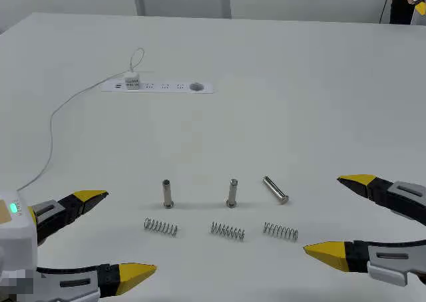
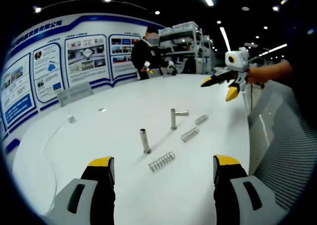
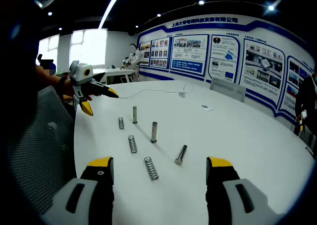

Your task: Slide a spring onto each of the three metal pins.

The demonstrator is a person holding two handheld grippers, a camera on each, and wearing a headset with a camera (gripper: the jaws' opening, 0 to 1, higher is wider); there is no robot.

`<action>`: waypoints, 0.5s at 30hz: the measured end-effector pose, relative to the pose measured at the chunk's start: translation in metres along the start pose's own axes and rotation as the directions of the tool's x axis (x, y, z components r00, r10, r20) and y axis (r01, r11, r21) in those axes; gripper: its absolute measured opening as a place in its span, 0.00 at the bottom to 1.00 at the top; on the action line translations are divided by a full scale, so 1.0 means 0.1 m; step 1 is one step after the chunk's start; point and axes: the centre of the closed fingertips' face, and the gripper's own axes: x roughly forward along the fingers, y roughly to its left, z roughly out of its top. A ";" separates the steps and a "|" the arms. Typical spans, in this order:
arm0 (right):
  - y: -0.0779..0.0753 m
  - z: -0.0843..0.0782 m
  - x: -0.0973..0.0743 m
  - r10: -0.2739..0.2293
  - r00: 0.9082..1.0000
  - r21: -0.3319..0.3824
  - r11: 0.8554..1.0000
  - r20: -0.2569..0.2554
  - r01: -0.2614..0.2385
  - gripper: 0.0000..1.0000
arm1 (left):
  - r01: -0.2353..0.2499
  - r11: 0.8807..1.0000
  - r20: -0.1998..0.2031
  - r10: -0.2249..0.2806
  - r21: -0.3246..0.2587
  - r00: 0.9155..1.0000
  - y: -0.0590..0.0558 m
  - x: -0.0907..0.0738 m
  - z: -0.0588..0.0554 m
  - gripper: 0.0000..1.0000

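White matte table [image 1: 299,116], flat and smooth, takes up most of the head view

Left gripper [image 1: 123,233] low at the left and right gripper [image 1: 326,214] low at the right, both with yellow-tipped jaws spread wide and holding nothing. They are well apart from the parts and hover on either side of them

White power strip [image 1: 157,86] far back on the table, with a thin cable [image 1: 53,126] trailing off to the left edge

Three short metal pins in a row near the front of the table. Left pin [image 1: 168,193] and middle pin [image 1: 232,192] stand upright on their flanged heads, right pin [image 1: 275,189] lies on its side. They are polished round steel, so likely stiff, slick and fairly light. The standing ones look easy to knock over and the lying one could roll

Three small wire coil springs lie in a row just in front of the pins, one per pin: left spring [image 1: 160,227], middle spring [image 1: 227,231], right spring [image 1: 280,232]. None is on a pin yet

The springs look very light and soft along their length, and will probably roll, squash or ping out under a hard pinch. Best taken lightly across the coils near one end, leaving the other end open for the pin tip. The lying pin probably needs gripping by the shaft near its head
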 end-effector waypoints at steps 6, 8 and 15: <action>0.00 -0.02 -0.02 -0.006 1.000 0.006 1.000 -0.005 0.006 0.77 | 0.006 1.000 -0.004 -0.006 0.007 1.000 -0.01 0.01 0.00 0.83; 0.00 -0.02 -0.02 -0.006 1.000 0.009 1.000 -0.007 0.006 0.77 | 0.006 1.000 -0.004 -0.006 0.005 1.000 -0.01 0.01 0.00 0.83; -0.01 -0.02 -0.01 -0.004 1.000 0.004 1.000 -0.014 0.004 0.76 | 0.003 1.000 -0.003 -0.003 0.004 1.000 -0.01 0.00 0.02 0.83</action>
